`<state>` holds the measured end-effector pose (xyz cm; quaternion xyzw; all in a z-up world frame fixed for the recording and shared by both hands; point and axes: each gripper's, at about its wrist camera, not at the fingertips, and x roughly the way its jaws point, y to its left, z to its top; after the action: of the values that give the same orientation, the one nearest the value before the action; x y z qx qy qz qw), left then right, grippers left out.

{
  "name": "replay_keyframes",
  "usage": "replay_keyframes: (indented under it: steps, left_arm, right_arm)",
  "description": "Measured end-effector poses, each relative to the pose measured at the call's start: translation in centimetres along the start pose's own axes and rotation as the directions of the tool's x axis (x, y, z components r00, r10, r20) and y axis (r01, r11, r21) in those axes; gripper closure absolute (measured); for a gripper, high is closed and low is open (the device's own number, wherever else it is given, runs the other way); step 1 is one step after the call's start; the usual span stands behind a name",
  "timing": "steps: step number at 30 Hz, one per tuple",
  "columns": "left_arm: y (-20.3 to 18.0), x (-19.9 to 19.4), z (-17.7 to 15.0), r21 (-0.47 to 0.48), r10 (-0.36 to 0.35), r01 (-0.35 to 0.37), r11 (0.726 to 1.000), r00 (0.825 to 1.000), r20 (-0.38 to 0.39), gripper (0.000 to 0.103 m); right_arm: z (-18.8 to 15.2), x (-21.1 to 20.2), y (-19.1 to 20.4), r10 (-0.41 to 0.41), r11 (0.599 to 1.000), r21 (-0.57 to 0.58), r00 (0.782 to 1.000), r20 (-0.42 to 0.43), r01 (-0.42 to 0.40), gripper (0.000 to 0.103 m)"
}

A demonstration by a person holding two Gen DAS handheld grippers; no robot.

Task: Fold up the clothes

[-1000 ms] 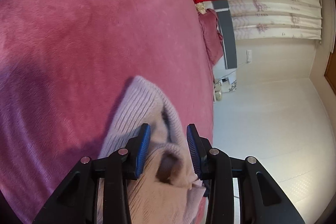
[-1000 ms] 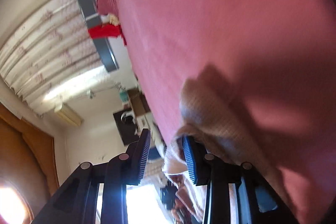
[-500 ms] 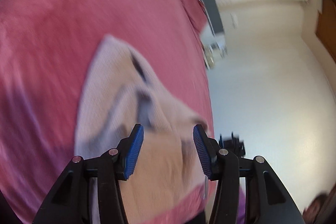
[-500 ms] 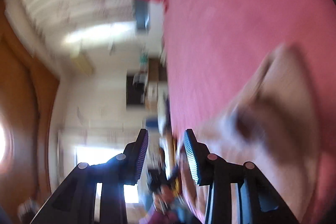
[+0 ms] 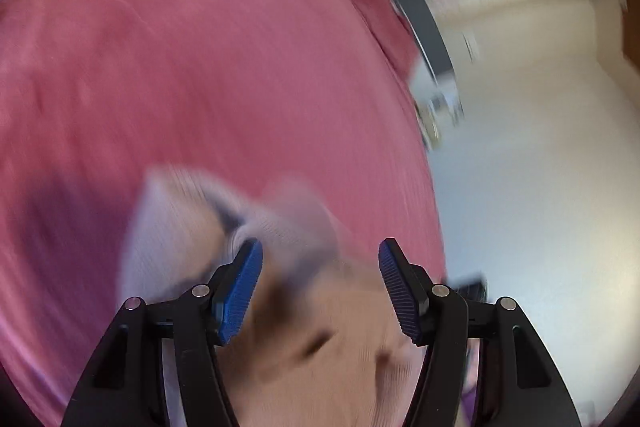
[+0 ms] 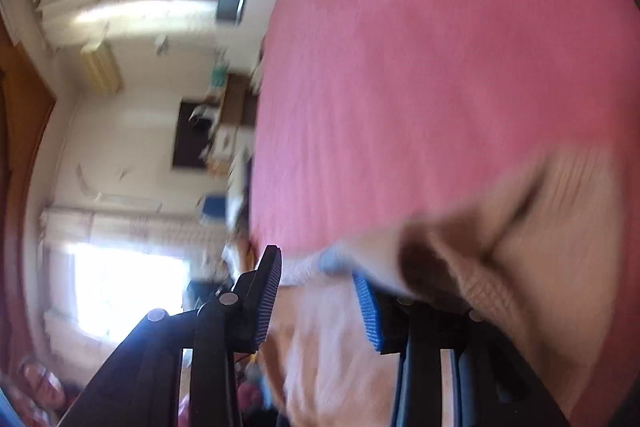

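Left wrist view: the left gripper (image 5: pixel 320 287) has its fingers (image 5: pixel 240 291) apart; the jaws have just been opening. The sweater (image 5: pixel 180 227) lies below and beyond them on the bed (image 5: pixel 200 47), near the bed's floor-side edge. Neither pad presses the knit. Motion blur hides fine detail.

Right wrist view: the right gripper (image 6: pixel 316 303) also has its fingers (image 6: pixel 266 301) apart, and its jaws have just been opening a little. Knit fabric passes through the gap, and a fold drapes over the right finger. No clamping is visible, though blur makes contact at the far pad hard to judge. The sweater (image 6: pixel 552 219) spreads from there across the bed (image 6: pixel 440 47), close to the edge that faces the room.

Handling, judged:
- The ribbed knit is soft and limp and carries no shape of its own.
- It appears light to moderate in weight and will sag and stretch if lifted by one point.
- The texture grips well, so slip is unlikely; snagging a loop on a pad is the greater risk.
- Take hold at two firm edges, such as hem corners or shoulder seams, one per gripper.
- Avoid pinching a single thin layer mid-panel.
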<state>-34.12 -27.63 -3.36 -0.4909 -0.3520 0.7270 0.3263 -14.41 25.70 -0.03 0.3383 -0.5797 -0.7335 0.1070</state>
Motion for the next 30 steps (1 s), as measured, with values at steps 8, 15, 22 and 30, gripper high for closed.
replay_keyframes:
  steps: [8,15,22,30]
  left_arm:
    - [-0.4,-4.4,-1.5,0.063,0.053,-0.058,0.996,0.996,0.078,0.037]
    - [-2.0,-4.1,-9.6,0.35,0.197,-0.175,0.92,0.98,-0.027,0.032]
    - [-2.9,-2.0,-12.7,0.516,0.379,-0.338,0.787,0.925,0.028,0.032]
    - [-5.6,-0.1,-11.8,0.589,0.358,-0.327,0.739,0.931,0.068,0.032]
  right_arm:
    - [-3.1,-4.2,4.7,0.095,0.989,-0.122,0.987,0.133,-0.079,0.064]
    - [-11.5,-5.5,5.4,-0.237,0.927,-0.264,0.961,0.141,0.268,0.063]
    - [-13.6,-4.0,7.2,-0.432,0.779,-0.418,0.883,0.182,0.467,0.063]
    - [-15.7,2.9,13.1,-0.479,0.581,-0.73,0.876,0.049,0.359,0.063]
